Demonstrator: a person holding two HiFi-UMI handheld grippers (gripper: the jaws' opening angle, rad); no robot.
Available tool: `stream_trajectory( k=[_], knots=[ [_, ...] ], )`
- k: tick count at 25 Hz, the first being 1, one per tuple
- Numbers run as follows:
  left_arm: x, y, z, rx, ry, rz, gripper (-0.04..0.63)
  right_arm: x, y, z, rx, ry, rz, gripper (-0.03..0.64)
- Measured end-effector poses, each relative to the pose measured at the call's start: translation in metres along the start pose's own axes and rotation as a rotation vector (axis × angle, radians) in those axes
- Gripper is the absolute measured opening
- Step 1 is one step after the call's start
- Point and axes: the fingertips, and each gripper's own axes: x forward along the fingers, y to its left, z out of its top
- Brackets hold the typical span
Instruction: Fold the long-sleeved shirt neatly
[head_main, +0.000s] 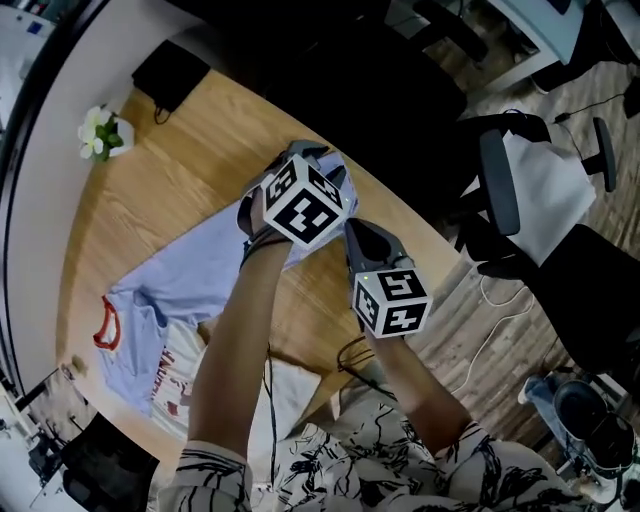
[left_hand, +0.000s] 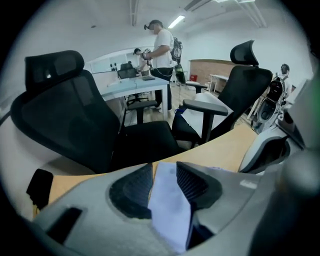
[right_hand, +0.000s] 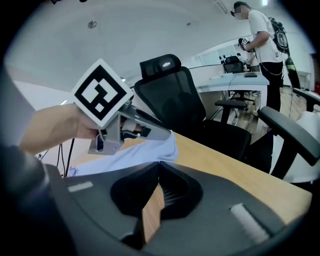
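- All 3 views carry a dark round vignette, and straight lines bow toward the rims.
- Head view: dim, the table (head_main: 190, 170) evenly lit, its surroundings near black.
- Left gripper view: a ceiling strip light (left_hand: 176, 21) glows; the closest foreground is soft.
- Right gripper view: bright white wall (right_hand: 125, 30), blurred foreground.

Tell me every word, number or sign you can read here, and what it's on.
Nothing here reads clearly.
Red print on the shirt: too small and blurred to read.
Left cube, on the left gripper: black-and-white square pattern, no letters.
Right cube, on the right gripper: likewise, a pattern only.
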Motion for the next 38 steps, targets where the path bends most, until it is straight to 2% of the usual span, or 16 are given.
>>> stream_trajectory(
  k=[3, 6, 10, 14, 20, 25, 32, 38],
  knots=[
    [0.012, -0.003, 0.0, -0.014, 0.034, -0.042, 0.12, -0.002, -0.001, -0.001, -0.01, 0.011, -0.005, 0.014],
    [0.011, -0.004, 0.004, -0.033, 0.017, -0.056, 0.028, -0.003, -0.003, 0.002, -0.013, 0.002, -0.009, 0.014],
    [-0.023, 0.002, 0.013, -0.085, -0.099, -0.029, 0.028, -0.014, 0.008, 0.02, -0.046, -0.06, 0.006, 0.012],
    [-0.104, 0.015, 0.021, -0.16, -0.245, 0.036, 0.028, -0.038, 0.048, 0.05, -0.145, -0.147, 0.056, 0.012],
    [-0.272, 0.024, -0.005, -0.244, -0.447, 0.141, 0.026, -0.092, 0.164, 0.093, -0.339, -0.301, 0.185, 0.012],
    [-0.41, 0.023, -0.069, -0.274, -0.524, 0.249, 0.026, -0.13, 0.292, 0.102, -0.467, -0.38, 0.349, 0.012],
    [-0.546, -0.001, -0.166, -0.319, -0.582, 0.388, 0.025, -0.158, 0.441, 0.054, -0.55, -0.369, 0.558, 0.012],
    [-0.62, -0.024, -0.244, -0.336, -0.573, 0.496, 0.025, -0.18, 0.536, 0.013, -0.595, -0.346, 0.71, 0.012]
  ],
)
